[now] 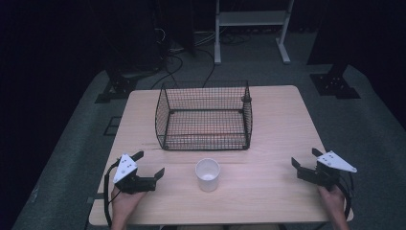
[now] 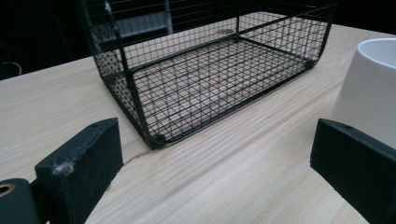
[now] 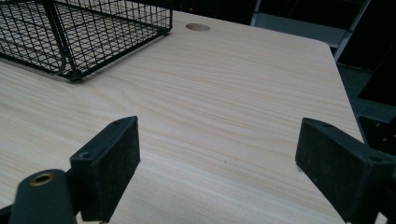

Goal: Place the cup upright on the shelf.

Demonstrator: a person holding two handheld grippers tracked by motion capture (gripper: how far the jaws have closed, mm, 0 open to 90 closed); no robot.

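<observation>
Cup: white cup (image 1: 208, 174) stands upright on the table (image 1: 273, 134), near my edge, roughly centred between my two grippers; nothing touches it. In the left gripper view the cup (image 2: 369, 93) sits just behind my right-hand jaw.
Cup contents: inside looks bare white from above, can't tell more.
Basket: black wire basket (image 1: 204, 116) sits on the table behind the cup, apart from it, upright, open top. In the left gripper view the basket (image 2: 205, 70) is straight ahead of my jaws; in the right gripper view one corner of the basket (image 3: 84, 32) is at upper left.
Basket contents: just the wood of the table seen through the mesh floor.
Left gripper: my left gripper (image 1: 148, 165) is low over the table, left of the cup, jaws spread wide, nothing between them.
Right gripper: my right gripper (image 1: 306, 160) is near the table's right edge, well apart from the cup, jaws wide apart, holding nothing.
In the way: bare wood between left gripper and cup; the basket's front wall stands between cup and basket floor.
Around: round hole (image 3: 198, 27) in the tabletop beyond the basket corner; white frame (image 1: 251, 28) and cables (image 1: 177, 57) on the floor behind the table; dark surroundings.
</observation>
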